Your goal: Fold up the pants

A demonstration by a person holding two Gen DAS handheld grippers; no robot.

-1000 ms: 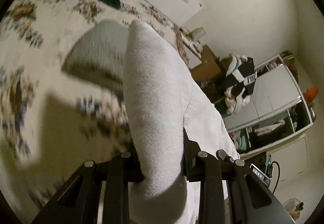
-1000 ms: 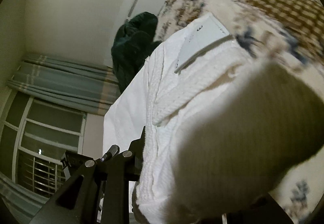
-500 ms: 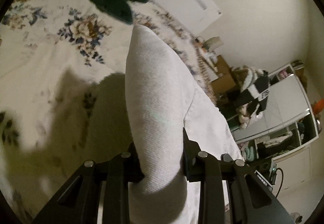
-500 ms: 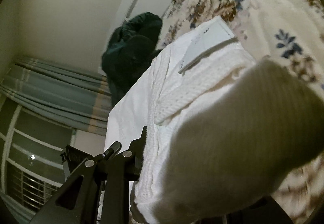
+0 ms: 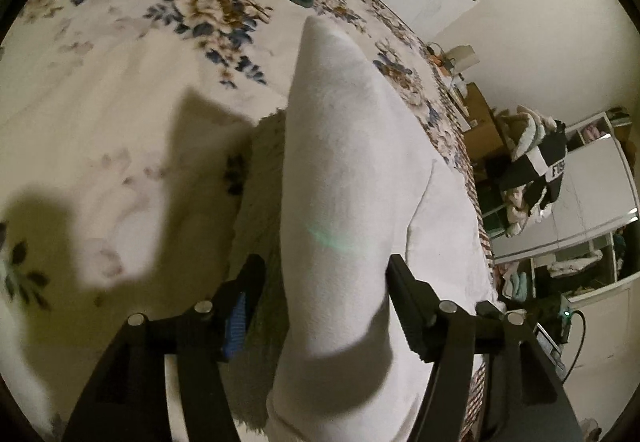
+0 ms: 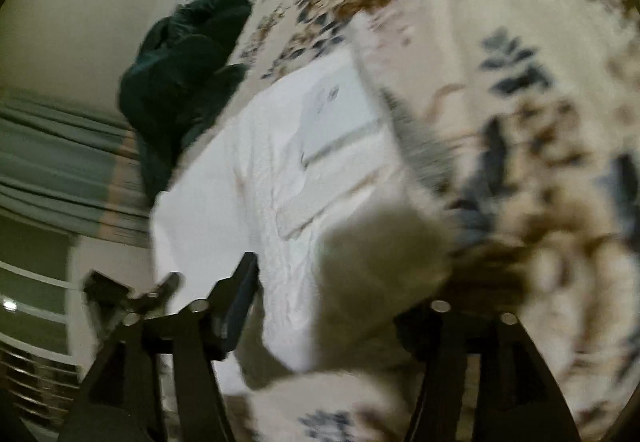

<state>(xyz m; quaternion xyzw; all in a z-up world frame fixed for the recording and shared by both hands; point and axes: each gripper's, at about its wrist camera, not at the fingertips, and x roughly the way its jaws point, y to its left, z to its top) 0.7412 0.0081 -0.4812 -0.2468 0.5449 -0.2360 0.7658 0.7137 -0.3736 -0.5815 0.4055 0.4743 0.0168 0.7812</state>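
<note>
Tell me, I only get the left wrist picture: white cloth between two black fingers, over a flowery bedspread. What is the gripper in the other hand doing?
Observer: The right gripper has its jaws opening. The white pants lie between them and are not pinched.
Operator: Is there anything on that cloth that I can't see from here?
Observer: Yes, a pale rectangular label shows on the pants. Its print is too blurred to read.
Operator: And what is past the bed on that side?
Observer: Grey-green curtains next to a window.
</note>
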